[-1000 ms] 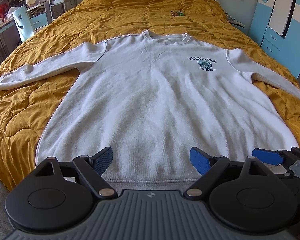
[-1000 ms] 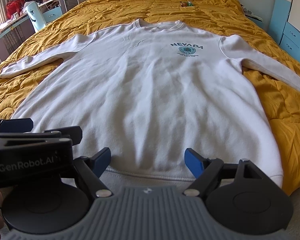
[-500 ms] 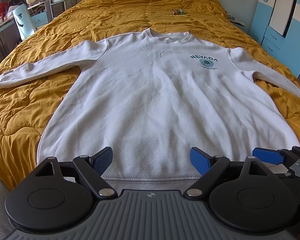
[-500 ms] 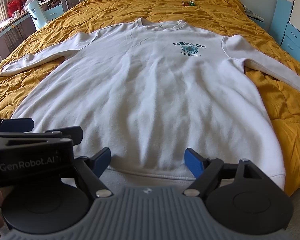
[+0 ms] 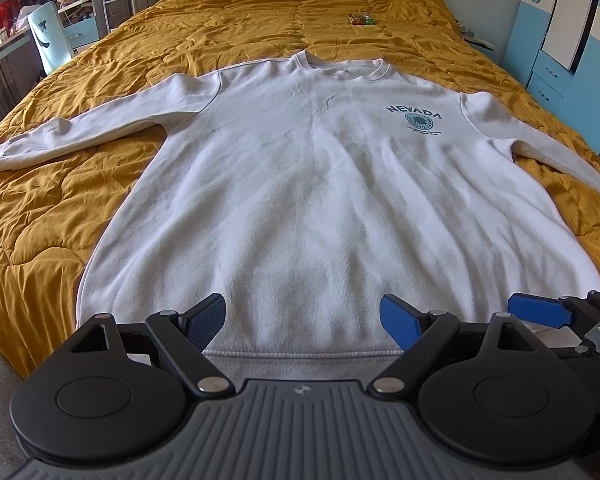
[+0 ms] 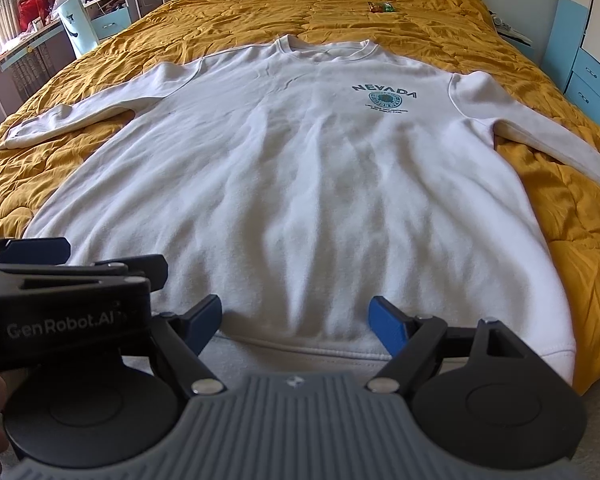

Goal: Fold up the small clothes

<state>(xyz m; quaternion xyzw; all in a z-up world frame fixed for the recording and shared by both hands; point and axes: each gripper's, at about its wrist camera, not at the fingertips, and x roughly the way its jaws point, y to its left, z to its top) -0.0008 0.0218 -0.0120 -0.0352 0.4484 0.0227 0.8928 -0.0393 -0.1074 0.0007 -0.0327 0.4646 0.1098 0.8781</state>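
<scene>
A white long-sleeved sweatshirt (image 5: 332,200) with a green NEVADA print lies flat, face up, on the mustard bedspread, hem toward me, sleeves spread to both sides. It also fills the right wrist view (image 6: 300,184). My left gripper (image 5: 303,322) is open and empty, hovering just above the hem. My right gripper (image 6: 296,322) is open and empty above the hem too, beside the left one. The right gripper shows at the right edge of the left wrist view (image 5: 556,314). The left gripper shows at the left of the right wrist view (image 6: 60,276).
The mustard quilted bedspread (image 5: 260,16) covers a large bed. A small colourful packet (image 5: 362,19) lies near the far end. A desk with a light blue chair (image 5: 48,40) stands at the left. Blue wardrobe drawers (image 5: 552,68) stand at the right.
Both grippers have drawn back slightly toward me and risen a little, so the sweatshirt sits a bit lower in view. Both stay open.
</scene>
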